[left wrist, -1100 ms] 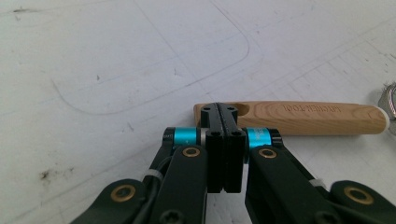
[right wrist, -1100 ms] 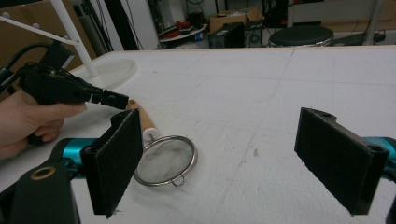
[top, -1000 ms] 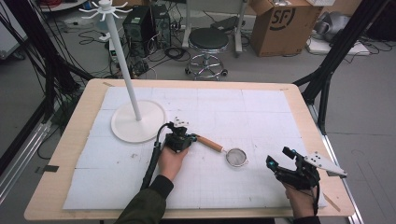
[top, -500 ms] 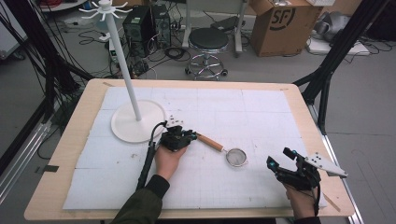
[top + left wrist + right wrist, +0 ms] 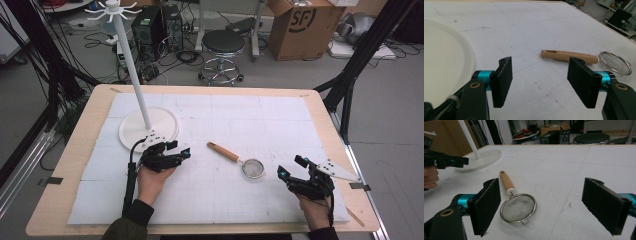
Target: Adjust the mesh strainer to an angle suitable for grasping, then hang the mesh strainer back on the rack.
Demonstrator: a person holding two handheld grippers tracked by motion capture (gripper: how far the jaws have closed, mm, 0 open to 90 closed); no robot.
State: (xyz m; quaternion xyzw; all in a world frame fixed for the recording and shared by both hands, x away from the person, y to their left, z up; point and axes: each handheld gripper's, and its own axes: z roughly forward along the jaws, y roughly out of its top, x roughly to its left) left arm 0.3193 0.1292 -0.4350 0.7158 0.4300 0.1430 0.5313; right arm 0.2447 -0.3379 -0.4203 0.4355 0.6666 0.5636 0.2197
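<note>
Strainer (image 5: 240, 160) lies flat on the table (image 5: 320, 107) w/ its wooden handle pointing toward the white stand base (image 5: 148, 128), between the two grippers, touching neither. Left gripper (image 5: 181, 151): jaws have just been opening, now wide, nothing btwn them, near the handle end. Right gripper (image 5: 291, 167): jaws wide open & empty, strainer mesh just ahead.

A small strainer (image 5: 240, 161) lies flat on the white desk (image 5: 280, 125). It has a light wooden handle (image 5: 223, 151) with a hole at its end and a round metal mesh bowl (image 5: 253, 168) with a little wire loop on the rim. Nothing touches it.
</note>
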